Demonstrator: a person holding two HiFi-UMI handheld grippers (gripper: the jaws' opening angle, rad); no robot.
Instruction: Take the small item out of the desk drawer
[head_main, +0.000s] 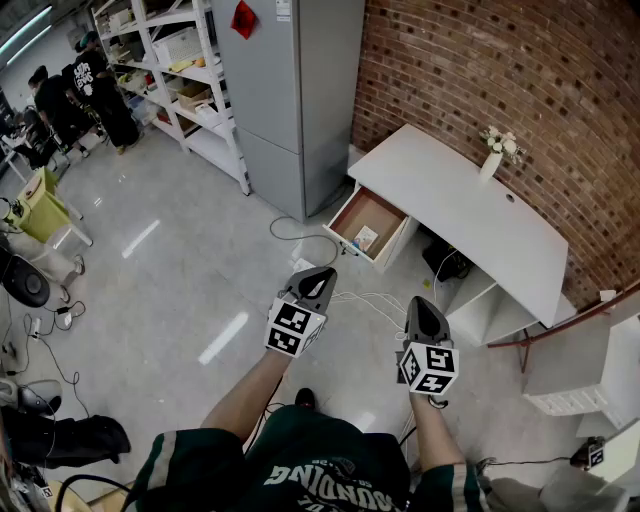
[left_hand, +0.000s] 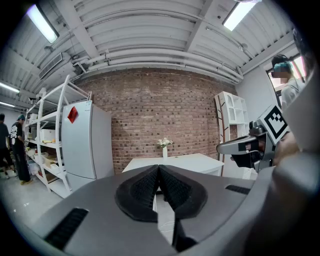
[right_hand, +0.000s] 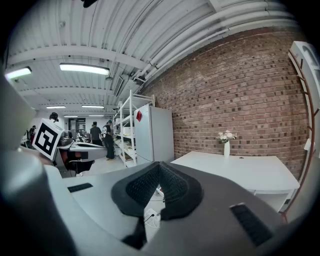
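A white desk (head_main: 470, 205) stands against the brick wall, its drawer (head_main: 352, 232) pulled open towards the room. A small pale item (head_main: 365, 238) lies on the drawer's brown bottom. My left gripper (head_main: 320, 279) hangs in the air about a metre short of the drawer, shut and empty. To its right, my right gripper (head_main: 424, 313) is also shut with nothing in it. In the left gripper view the left gripper (left_hand: 159, 167) points at the desk (left_hand: 175, 163), with the pads pressed together. In the right gripper view the right gripper (right_hand: 159, 166) is shut and the desk (right_hand: 235, 170) lies ahead on the right.
A white vase with flowers (head_main: 495, 152) stands on the desk's far side. A grey fridge (head_main: 290, 90) and white shelving (head_main: 185, 70) stand left of the desk. Cables (head_main: 360, 298) lie on the floor below the drawer. People (head_main: 90, 95) stand far off at the back left.
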